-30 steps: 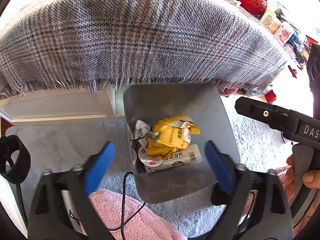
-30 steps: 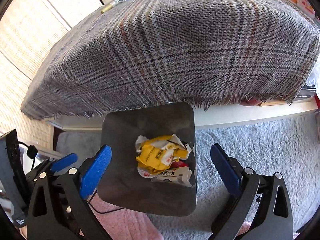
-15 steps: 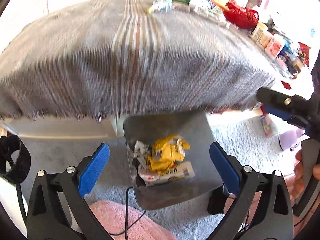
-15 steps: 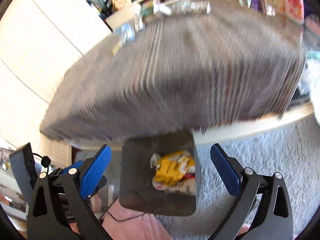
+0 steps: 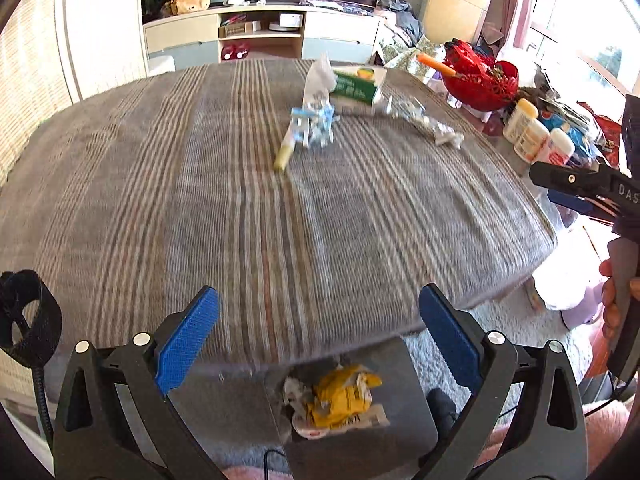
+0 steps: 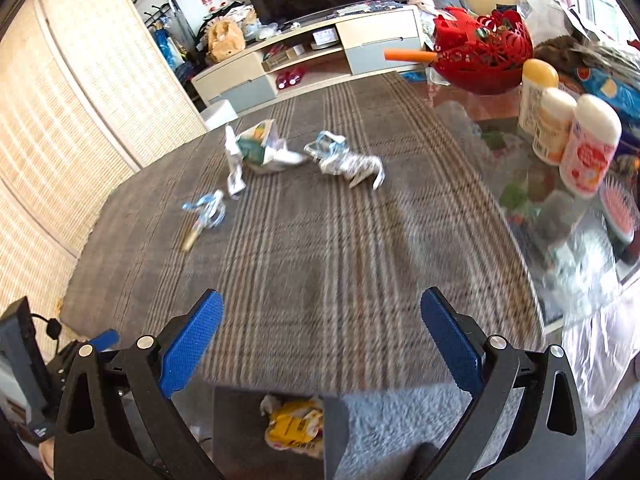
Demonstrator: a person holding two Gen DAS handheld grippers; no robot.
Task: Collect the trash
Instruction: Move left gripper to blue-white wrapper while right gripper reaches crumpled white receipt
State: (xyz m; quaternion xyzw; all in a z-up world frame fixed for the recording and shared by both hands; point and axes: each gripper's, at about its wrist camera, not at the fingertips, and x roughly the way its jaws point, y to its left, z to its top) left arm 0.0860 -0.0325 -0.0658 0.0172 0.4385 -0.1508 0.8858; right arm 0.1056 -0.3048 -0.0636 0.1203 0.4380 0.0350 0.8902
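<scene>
Both grippers hang open and empty above the near edge of a table under a grey plaid cloth (image 5: 248, 208). A grey bin (image 5: 404, 432) stands on the floor below my left gripper (image 5: 320, 338), holding a yellow wrapper (image 5: 340, 396) and a white label pack. The same bin (image 6: 236, 432) shows under my right gripper (image 6: 322, 338). Far across the cloth lie a green-and-white carton (image 5: 358, 84), a blue-and-white wrapper (image 5: 314, 124), a yellow stick (image 5: 282, 158) and crumpled foil (image 5: 428, 124). From the right wrist I see the carton (image 6: 256, 146), blue wrapper (image 6: 208, 206) and crumpled wrapper (image 6: 348, 160).
A red basket (image 6: 480, 56) with an orange stick and several white bottles (image 6: 588, 148) crowd the table's right side. A TV cabinet (image 5: 260, 36) stands behind. A rattan screen (image 6: 80, 112) is at the left. Grey rug (image 6: 400, 428) covers the floor. A hand (image 5: 612, 300) holds the right gripper's handle.
Both grippers have risen and tilted up from over the bin, so the table top and its trash have come into view. The bin has slid to the bottom of both views.
</scene>
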